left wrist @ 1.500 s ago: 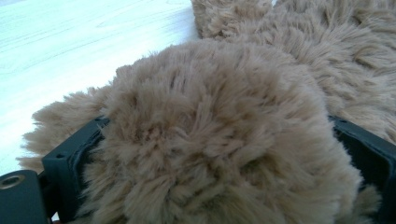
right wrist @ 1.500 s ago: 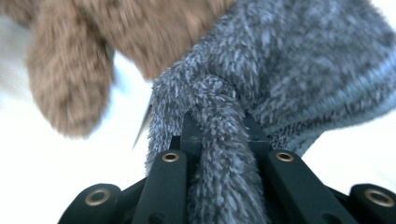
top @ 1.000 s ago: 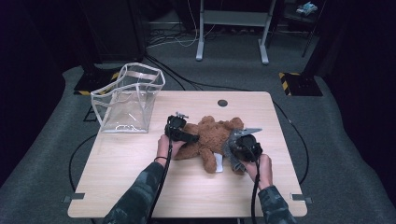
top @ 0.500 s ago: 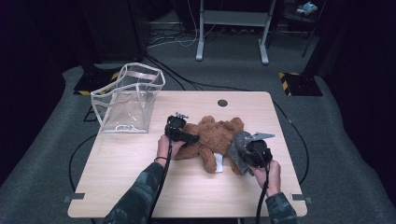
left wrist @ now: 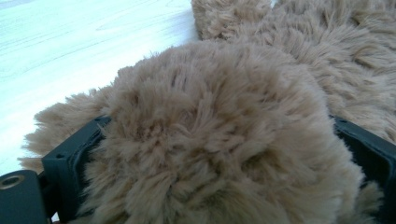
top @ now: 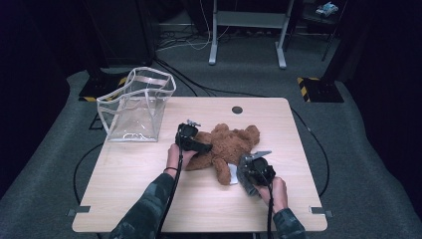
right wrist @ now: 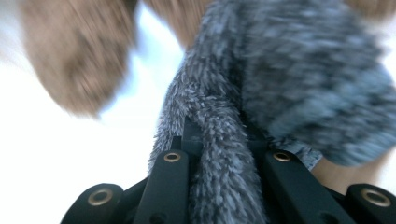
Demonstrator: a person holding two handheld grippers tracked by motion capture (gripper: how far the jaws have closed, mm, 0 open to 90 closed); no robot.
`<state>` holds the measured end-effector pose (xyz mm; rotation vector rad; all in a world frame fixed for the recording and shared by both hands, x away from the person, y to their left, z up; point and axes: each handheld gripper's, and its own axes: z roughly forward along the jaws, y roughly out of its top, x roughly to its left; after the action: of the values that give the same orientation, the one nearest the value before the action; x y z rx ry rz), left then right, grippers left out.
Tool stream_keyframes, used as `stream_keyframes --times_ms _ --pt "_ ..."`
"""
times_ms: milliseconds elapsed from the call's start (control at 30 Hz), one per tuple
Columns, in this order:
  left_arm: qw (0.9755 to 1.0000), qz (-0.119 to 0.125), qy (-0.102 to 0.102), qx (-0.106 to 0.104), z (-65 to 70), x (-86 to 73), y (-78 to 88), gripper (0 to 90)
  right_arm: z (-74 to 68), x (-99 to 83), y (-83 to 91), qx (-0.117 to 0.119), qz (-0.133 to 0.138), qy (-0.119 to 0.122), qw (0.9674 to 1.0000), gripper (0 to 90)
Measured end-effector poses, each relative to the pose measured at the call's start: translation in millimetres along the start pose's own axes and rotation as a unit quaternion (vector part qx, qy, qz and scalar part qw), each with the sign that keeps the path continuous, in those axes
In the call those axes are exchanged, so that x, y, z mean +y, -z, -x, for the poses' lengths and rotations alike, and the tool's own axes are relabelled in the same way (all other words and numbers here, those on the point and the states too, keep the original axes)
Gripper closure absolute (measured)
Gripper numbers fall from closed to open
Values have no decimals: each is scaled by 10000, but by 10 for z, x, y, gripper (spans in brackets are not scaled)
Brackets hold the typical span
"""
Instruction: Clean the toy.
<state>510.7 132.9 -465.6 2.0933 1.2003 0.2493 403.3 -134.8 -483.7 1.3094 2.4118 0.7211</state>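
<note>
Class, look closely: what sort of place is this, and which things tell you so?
Probably a lab or recording studio: a lone wooden table on grey carpet, cables across the floor, a metal stand behind.

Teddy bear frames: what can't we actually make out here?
- Teddy bear face: high view, too small and turned away to read.
- Grey plush piece: right gripper view, blurred and cut by the frame edges; whether it is sewn to the bear or separate cannot be told.
- Left gripper jaws: left gripper view, mostly buried under brown fur.
- White tag: high view, print too small.
- Clear bag contents: high view, glare on its walls.
</note>
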Motion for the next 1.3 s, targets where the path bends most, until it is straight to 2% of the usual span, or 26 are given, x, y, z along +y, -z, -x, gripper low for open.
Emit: stream_keyframes --times_ms 100,167,333,367,400,500,567,633,700,800,933,1033,1167,1200,1300 --pt "10000 32 81 -37 -19 -7 -4 51 96 -169 9 79 -93 -230 9997 780" --pt "9999 58 106 -72 -34 -12 -7 50 148 -240 73 114 -123 -358 9992 779" --pt "10000 28 51 -28 -16 -3 -4 50 226 -279 147 254 -86 -491 9984 774" --pt "10000 22 34 -23 -15 0 -5 50 222 -248 179 313 19 -500 9983 773" --pt "10000 9 -17 -5 -20 3 -4 50 186 -151 252 346 243 -466 9980 772" --pt "10000 -9 -47 48 0 12 -6 50 104 36 348 332 582 -338 9972 772" --pt "9999 -20 -112 95 17 17 -8 50 26 259 417 287 883 -101 9956 772" --pt "9999 -34 -119 106 25 17 -8 50 -44 426 431 276 1013 -2 9945 771" --pt "9999 -43 -123 105 24 17 -8 50 -111 593 348 209 1052 138 9941 772" --pt "9998 -39 -139 153 34 18 -15 50 -134 653 130 209 829 134 9962 775" --pt "9997 -67 -182 138 38 18 -21 49 -107 522 -28 323 790 -99 9963 779" --pt "9997 -44 -196 164 47 15 -24 50 -111 443 -79 306 685 -54 9972 780" --pt "9996 -31 -198 175 43 17 -27 49 -114 299 -240 338 448 -146 9983 782" --pt "9997 -27 -197 174 43 16 -27 49 -113 256 -299 361 290 -200 9987 782" --pt "9997 -3 -191 178 41 12 -27 49 -104 219 -316 399 283 -256 9985 782"
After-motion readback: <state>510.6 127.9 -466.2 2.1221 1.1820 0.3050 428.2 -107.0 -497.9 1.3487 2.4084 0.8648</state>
